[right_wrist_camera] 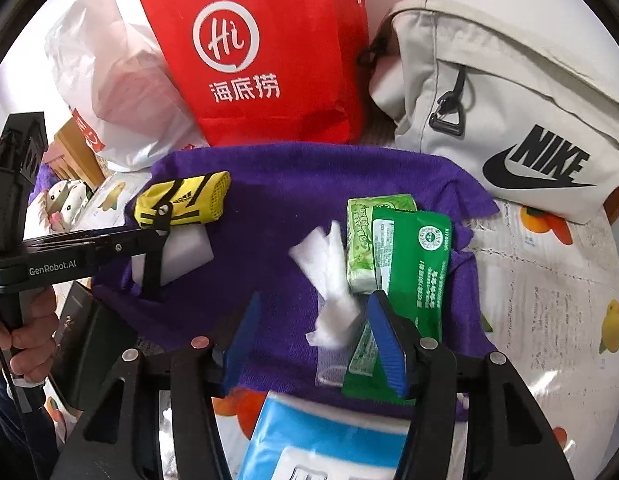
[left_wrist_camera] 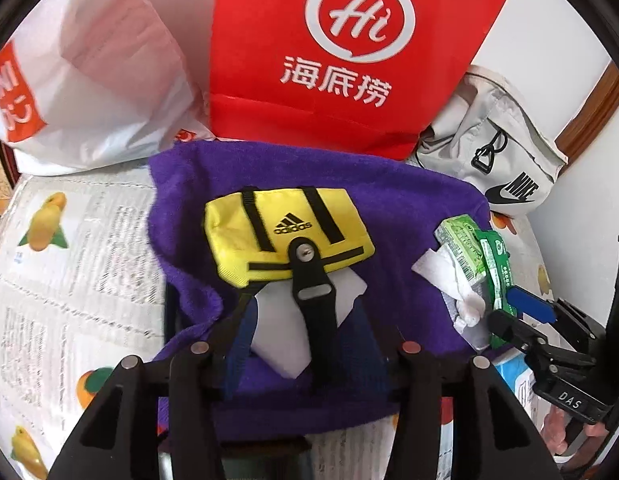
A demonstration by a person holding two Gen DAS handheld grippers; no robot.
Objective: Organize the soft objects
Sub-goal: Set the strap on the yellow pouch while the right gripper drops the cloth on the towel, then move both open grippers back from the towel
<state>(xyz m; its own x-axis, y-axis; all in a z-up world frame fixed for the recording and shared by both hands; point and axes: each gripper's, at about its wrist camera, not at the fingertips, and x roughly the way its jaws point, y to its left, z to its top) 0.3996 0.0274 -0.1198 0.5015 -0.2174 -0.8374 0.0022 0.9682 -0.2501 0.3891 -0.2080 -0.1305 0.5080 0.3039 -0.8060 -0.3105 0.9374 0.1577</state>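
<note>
**Both grippers released over a purple towel of soft things**

While the left gripper (left_wrist_camera: 305, 276) hangs over the purple towel (left_wrist_camera: 389, 200), its jaws stand apart with a white sponge block (left_wrist_camera: 285, 320) lying loose between them, the pads not pressing it. Just beyond its fingertips sits the yellow pouch (left_wrist_camera: 285, 232), long axis running across the gripper's line, logo facing up. The right gripper (right_wrist_camera: 309, 332) is likewise released: a crumpled white tissue (right_wrist_camera: 329, 280) lies in the gap between its blue pads, and the green packet (right_wrist_camera: 413, 264) lies against its right finger, long axis pointing away from the gripper toward the grey sports bag (right_wrist_camera: 509, 120). A lighter green tissue pack (right_wrist_camera: 365, 240) lies alongside it, parallel.

The right wrist view alone shows a blue-and-white pack (right_wrist_camera: 309, 440) directly below the gripper, the person's hand (right_wrist_camera: 29, 332) on the left handle, and the sports bag in full. The left wrist view alone shows the pouch's face squarely. Both show the red paper bag (left_wrist_camera: 349, 60) and white plastic bag (left_wrist_camera: 101, 72) standing beyond the towel on the fruit-printed tabletop (left_wrist_camera: 69, 260).
</note>
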